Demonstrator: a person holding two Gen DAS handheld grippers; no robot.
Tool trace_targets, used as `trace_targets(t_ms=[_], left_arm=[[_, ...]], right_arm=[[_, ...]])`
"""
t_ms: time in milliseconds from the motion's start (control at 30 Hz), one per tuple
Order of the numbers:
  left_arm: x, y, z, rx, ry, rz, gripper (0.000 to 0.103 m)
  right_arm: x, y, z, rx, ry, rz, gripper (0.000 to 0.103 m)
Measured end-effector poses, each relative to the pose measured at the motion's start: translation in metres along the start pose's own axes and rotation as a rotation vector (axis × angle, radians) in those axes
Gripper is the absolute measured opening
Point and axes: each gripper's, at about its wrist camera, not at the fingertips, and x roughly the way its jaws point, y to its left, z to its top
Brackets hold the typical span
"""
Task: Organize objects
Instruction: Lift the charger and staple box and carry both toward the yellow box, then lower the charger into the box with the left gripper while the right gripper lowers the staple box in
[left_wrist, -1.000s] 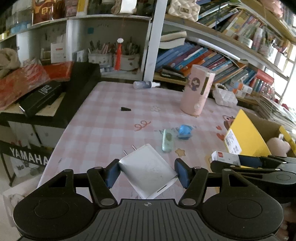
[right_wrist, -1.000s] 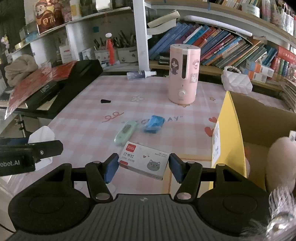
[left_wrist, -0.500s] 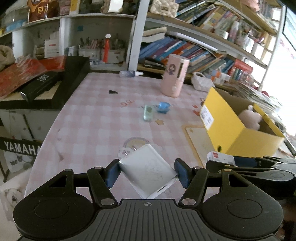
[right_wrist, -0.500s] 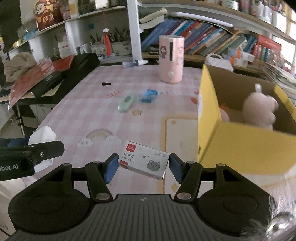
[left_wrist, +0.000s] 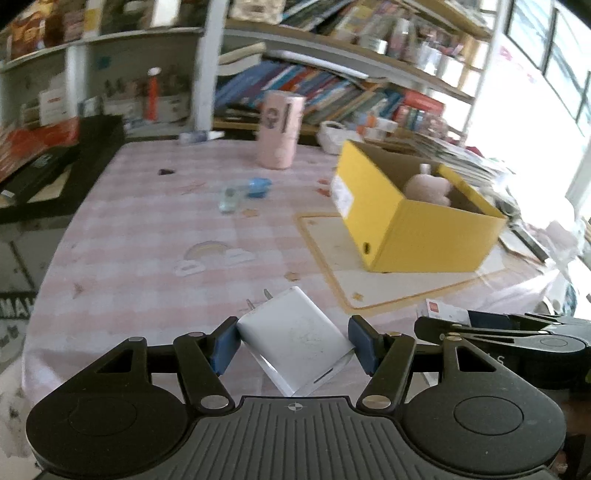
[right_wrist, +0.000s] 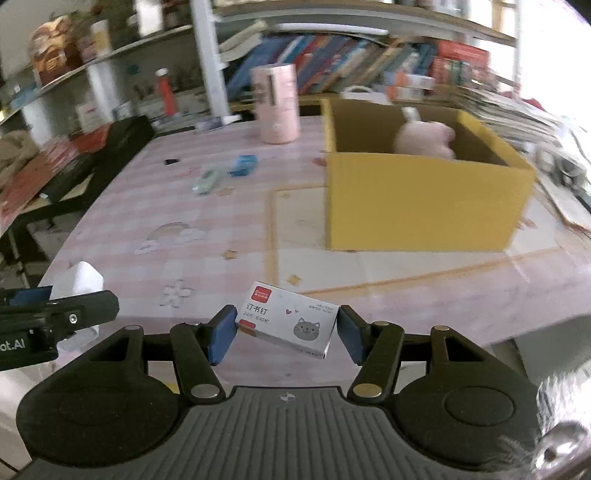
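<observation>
My left gripper (left_wrist: 293, 341) is shut on a white wall charger (left_wrist: 295, 338) with its two prongs pointing away, held above the table's near edge. My right gripper (right_wrist: 282, 330) is shut on a small white staple box (right_wrist: 286, 325) with a red label and a grey cat face. The open yellow cardboard box (right_wrist: 424, 199) stands on the table ahead and to the right, with a pink plush toy (right_wrist: 424, 138) inside; it also shows in the left wrist view (left_wrist: 424, 218). The right gripper with the staple box (left_wrist: 448, 314) shows at the right of the left wrist view.
On the pink checked tablecloth (left_wrist: 166, 229) lie a pale green item (left_wrist: 229, 195), a blue item (left_wrist: 258, 184) and a small black piece (left_wrist: 166, 171). A pink humidifier (left_wrist: 280, 129) stands at the back. Bookshelves (left_wrist: 332, 85) line the rear; a black case (left_wrist: 55, 166) sits left.
Both grippers have pulled back and up from the table with their objects held. The yellow box now shows whole and farther away, and more of the table is in view.
</observation>
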Motion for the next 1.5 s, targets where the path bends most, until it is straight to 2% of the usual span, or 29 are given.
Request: trace_targets(t_ms=[400,833,1100,1500], left_arm=[[0.021,-0.057,0.003,0.135,0.030,-0.139,0.063],[0.055,-0.101,0.022,0.204,0.054,-0.177,0.063],[0.074,-0.119,0.047,0.224,0.006,-0.167,0.063],[0.109,-0.145,0.111,0.187,-0.119,-0.123,0.064]], right_arm=[[-0.030,-0.057,-0.021,0.131,-0.009,-0.144,0.057],[-0.023,-0.107,-0.015,0.200,0.012,-0.187,0.057],[-0.008,-0.135,0.008,0.209,-0.005,-0.185,0.057],[0.009,-0.180,0.092,0.130,-0.205,-0.161,0.057]])
